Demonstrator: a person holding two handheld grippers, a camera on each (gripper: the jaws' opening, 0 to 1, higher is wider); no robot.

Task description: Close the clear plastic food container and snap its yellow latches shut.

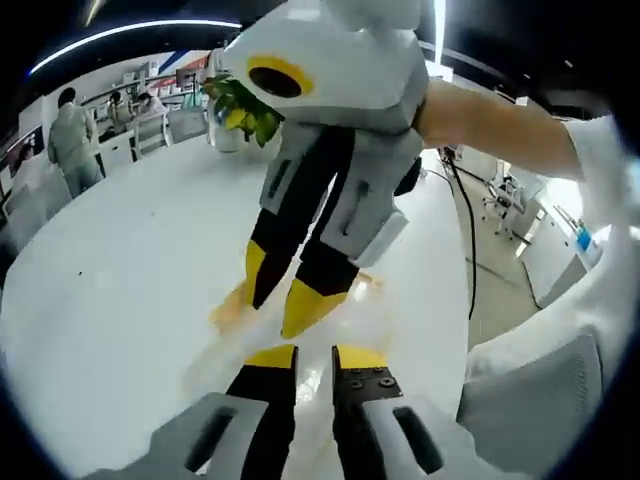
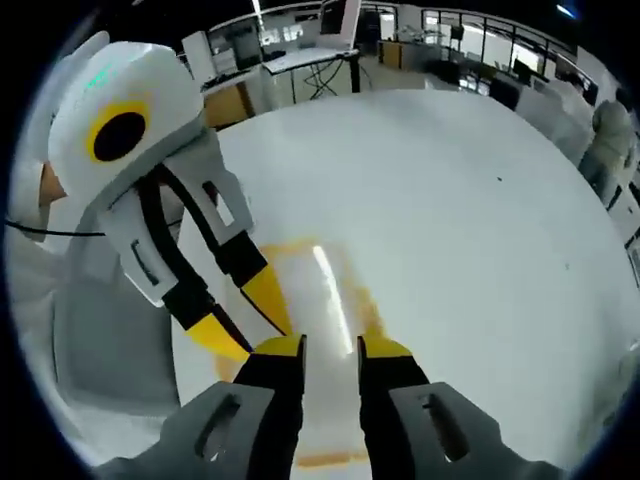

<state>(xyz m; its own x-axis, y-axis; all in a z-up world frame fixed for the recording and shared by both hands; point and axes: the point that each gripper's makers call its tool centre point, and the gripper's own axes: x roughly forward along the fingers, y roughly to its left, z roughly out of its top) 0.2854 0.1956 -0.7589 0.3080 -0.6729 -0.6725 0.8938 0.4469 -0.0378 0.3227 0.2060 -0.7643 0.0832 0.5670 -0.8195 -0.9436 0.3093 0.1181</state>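
White round table (image 2: pixel 470 220), glossy, office desks and glass partitions behind. Left gripper view: left gripper (image 1: pixel 316 352) low, jaws parted narrowly, yellow tips down on the clear plastic food container (image 1: pixel 235 345); right gripper (image 1: pixel 285 312) coming in from above, jaws slightly apart, tips on the same lid. Container nearly transparent, glare-washed, faint orange-yellow latch (image 1: pixel 232 305) at its far edge. Right gripper view: container (image 2: pixel 325 290) flat under both grippers, yellowish rim, bright streak on the lid. Whether either gripper clasps anything: cannot tell.
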